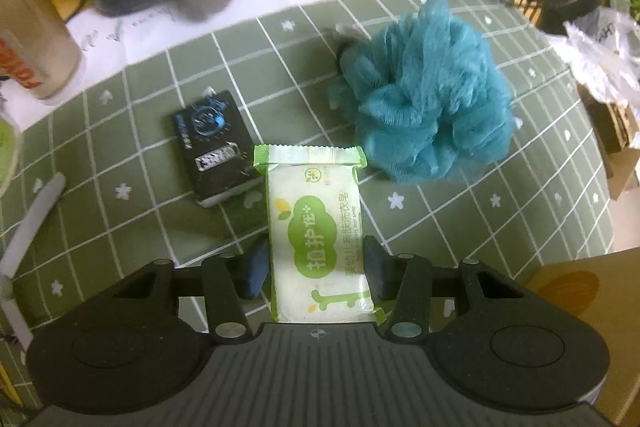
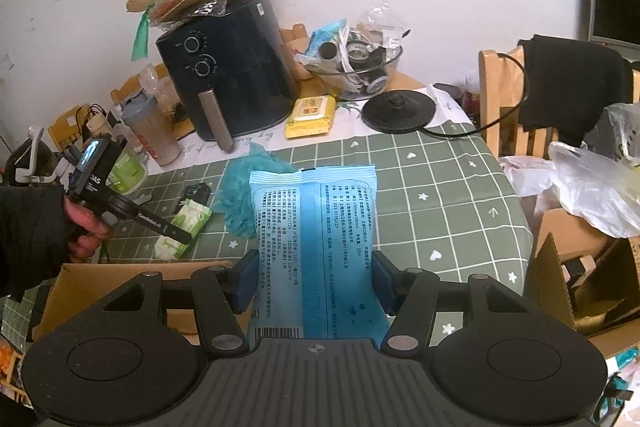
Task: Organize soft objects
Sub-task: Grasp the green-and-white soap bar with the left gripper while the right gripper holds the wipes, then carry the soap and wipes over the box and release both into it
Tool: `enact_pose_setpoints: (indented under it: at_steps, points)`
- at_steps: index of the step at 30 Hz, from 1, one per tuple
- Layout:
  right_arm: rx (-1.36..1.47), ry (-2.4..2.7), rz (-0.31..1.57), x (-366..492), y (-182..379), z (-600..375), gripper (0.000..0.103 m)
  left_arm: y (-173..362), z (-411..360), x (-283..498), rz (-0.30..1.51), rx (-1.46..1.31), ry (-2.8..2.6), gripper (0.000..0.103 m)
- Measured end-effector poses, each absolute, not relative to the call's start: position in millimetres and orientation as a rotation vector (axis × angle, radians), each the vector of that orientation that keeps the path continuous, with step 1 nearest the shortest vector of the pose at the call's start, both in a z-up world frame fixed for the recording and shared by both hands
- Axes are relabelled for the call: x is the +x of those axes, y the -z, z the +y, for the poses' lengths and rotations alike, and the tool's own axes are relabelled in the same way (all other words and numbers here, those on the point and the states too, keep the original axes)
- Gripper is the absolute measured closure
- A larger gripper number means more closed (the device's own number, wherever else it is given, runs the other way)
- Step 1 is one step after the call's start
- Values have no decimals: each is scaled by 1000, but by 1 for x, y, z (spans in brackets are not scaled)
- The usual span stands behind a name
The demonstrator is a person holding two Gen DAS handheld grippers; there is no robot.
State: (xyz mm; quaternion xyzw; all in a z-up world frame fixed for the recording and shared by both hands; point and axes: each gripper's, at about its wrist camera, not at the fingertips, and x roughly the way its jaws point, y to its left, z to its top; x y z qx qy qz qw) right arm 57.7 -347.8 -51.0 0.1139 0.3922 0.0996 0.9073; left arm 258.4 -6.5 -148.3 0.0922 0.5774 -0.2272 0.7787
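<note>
Green-and-white soap packet [image 1: 318,235] — clamped in our left gripper [image 1: 316,267] above the checked cloth [image 1: 460,227]; blue wipes pack [image 2: 316,247] — clamped in our right gripper [image 2: 314,279]; 1 teal loofah [image 1: 424,99] beside.

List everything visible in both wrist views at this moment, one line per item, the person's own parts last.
soap packet: 1, white and green, between the left jaws
wipes pack: 1, light blue, between the right jaws
bath pouf: 1, teal, on the tablecloth
black box: 1, black, on the tablecloth beside the soap packet
tablecloth: 1, green with white grid
yellow pack: 1, yellow, beside the air fryer
air fryer: 1, black, table rear
kettle base: 1, black, table rear
cardboard box: 1, brown, near table edge
left gripper: 1, black, gripping
right gripper: 1, black, gripping
hand: 1, holding the left gripper
</note>
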Motion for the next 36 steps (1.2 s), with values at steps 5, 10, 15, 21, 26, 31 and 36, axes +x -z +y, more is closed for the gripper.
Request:
enact_pose_setpoints:
  at_steps: [5,10,15,21,26,31,36]
  points:
    - [229,-238,816,62,43,-337,42,120,5,249,1182,145,485,56]
    - [220,-281,816,65,34,-326,42,93,9,236,1109,113,484,56]
    - [220,-313,818,66,25,-315,42,70,14,219,1043,79,481,56]
    - [199,-343,845,68,21,-301,42,41,21,196,980,18,484,56]
    - [194,-382,866,66,21,-290,42,23,26,175,948,-26,491,56]
    - [189,-406,877,64,19,-280,42,10,29,152,923,-55,501,56]
    - [195,-421,881,60,19,-274,42,5,35,127,926,-86,501,56]
